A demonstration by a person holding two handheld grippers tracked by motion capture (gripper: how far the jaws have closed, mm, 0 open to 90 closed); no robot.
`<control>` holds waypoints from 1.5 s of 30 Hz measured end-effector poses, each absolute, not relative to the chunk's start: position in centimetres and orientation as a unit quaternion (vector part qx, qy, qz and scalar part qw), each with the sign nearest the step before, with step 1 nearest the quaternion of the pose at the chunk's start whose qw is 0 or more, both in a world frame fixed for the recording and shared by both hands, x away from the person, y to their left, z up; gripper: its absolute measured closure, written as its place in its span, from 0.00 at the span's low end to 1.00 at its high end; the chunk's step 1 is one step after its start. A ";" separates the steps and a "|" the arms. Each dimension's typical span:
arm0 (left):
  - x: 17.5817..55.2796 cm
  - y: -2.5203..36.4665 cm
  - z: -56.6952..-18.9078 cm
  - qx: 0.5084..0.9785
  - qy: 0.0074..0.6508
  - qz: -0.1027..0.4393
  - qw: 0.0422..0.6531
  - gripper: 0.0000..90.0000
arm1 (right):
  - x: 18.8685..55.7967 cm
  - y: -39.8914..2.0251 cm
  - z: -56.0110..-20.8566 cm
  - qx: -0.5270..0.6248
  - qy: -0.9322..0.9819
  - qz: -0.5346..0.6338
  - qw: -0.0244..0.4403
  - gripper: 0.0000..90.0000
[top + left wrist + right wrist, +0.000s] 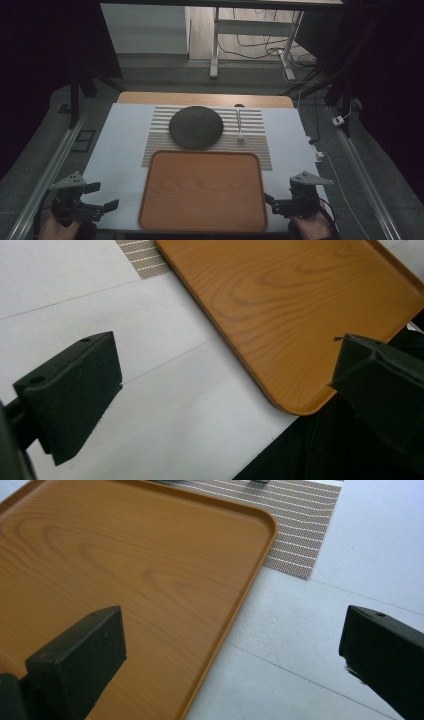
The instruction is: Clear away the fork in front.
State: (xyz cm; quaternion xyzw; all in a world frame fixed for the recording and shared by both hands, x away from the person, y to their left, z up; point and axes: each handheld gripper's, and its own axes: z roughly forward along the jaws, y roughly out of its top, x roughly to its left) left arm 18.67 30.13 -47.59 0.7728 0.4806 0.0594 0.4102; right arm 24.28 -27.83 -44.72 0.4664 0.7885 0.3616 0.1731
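Tray [202,192] lying on desk [117,155] near edge | dark plate [196,127] and spoon [239,125] sitting behind on striped mat [250,142] | left hand-held gripper [97,196] and right hand-held gripper [272,202] flanking tray, both gaping, holding nothing

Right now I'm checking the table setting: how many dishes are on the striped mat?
1: a dark round plate sits on the striped mat, beyond the wooden tray. A spoon-like utensil lies to its right.
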 end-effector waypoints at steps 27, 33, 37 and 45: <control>18.8 29.8 -47.7 0.784 0.473 0.057 0.398 0.00 | 24.3 -27.5 -44.7 0.461 0.795 0.355 0.171 0.00; 18.7 29.9 -47.6 0.781 0.474 0.057 0.403 0.00 | 24.4 -27.2 -44.7 0.456 0.793 0.366 0.172 0.00; 18.7 29.8 -47.7 0.782 0.474 0.057 0.401 0.00 | 24.5 -27.1 -44.7 0.458 0.790 0.371 0.171 0.00; 18.7 29.9 -47.6 0.780 0.475 0.055 0.404 0.00 | 24.9 -26.9 -44.4 0.457 0.789 0.378 0.162 0.00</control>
